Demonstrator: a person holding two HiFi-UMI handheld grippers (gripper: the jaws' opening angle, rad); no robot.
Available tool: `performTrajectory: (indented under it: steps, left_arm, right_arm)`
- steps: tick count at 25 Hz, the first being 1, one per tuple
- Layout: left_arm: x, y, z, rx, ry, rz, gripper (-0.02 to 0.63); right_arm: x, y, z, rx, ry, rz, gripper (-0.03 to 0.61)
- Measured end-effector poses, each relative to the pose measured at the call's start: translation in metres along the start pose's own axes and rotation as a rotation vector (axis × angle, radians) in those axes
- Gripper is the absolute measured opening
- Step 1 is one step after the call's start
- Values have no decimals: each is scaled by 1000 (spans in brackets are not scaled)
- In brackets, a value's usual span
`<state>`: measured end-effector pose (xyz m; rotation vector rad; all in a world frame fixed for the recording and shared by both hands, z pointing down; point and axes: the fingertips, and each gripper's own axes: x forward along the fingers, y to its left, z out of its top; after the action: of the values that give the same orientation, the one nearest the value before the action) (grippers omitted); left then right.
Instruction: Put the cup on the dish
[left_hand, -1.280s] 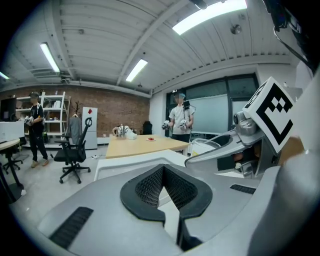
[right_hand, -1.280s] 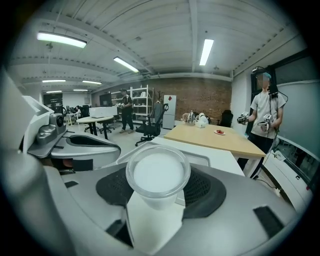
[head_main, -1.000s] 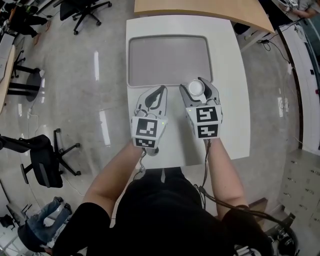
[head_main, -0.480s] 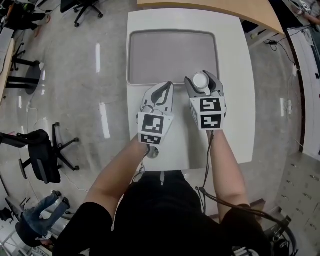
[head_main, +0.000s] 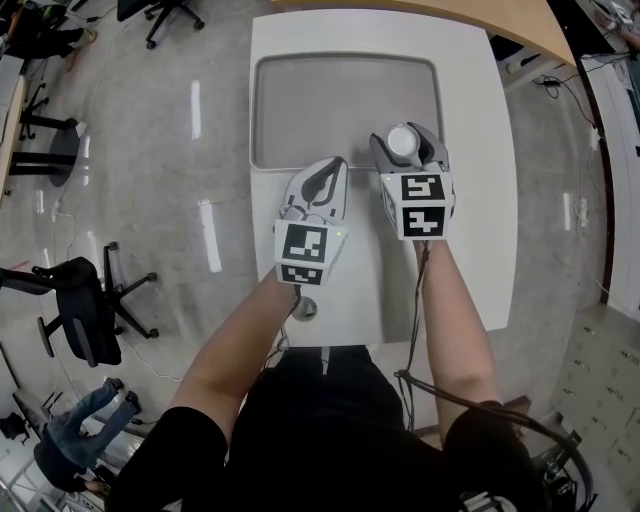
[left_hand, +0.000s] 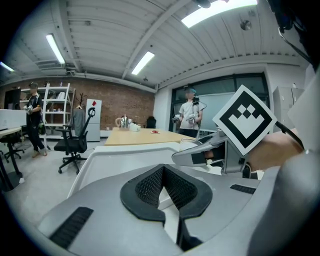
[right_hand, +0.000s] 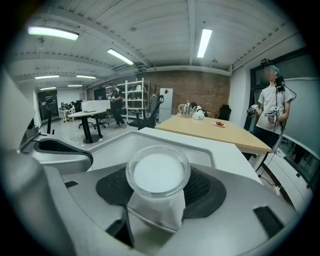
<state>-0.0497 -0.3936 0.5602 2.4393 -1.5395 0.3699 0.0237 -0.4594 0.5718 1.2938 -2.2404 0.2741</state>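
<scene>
A small clear cup (head_main: 402, 141) with a white inside stands upright between the jaws of my right gripper (head_main: 406, 150), which is shut on it. In the right gripper view the cup (right_hand: 157, 172) fills the middle, rim up. The dish is a wide grey tray (head_main: 340, 100) on the far half of the white table (head_main: 480, 200). The cup hangs over the tray's near right corner. My left gripper (head_main: 322, 178) is beside it on the left, at the tray's near rim, shut with nothing in it. Its dark pads (left_hand: 150, 187) meet at the tips.
A wooden table (head_main: 430, 12) stands beyond the white one. Office chairs (head_main: 90, 310) are on the floor to the left. In the gripper views a person (right_hand: 270, 105) stands to the right with grippers in hand, and shelves (left_hand: 57, 112) line the far wall.
Both grippers have moved forward towards the tray. The cup went with the right gripper, from the near edge to above the tray's near right corner.
</scene>
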Motion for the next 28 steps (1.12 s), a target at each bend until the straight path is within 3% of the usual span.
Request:
performTrajectory:
  steps: [28]
  left_arm:
    - [35, 6, -28, -34, 12, 6, 9]
  right_arm:
    - [67, -25, -6, 70, 20, -17, 249]
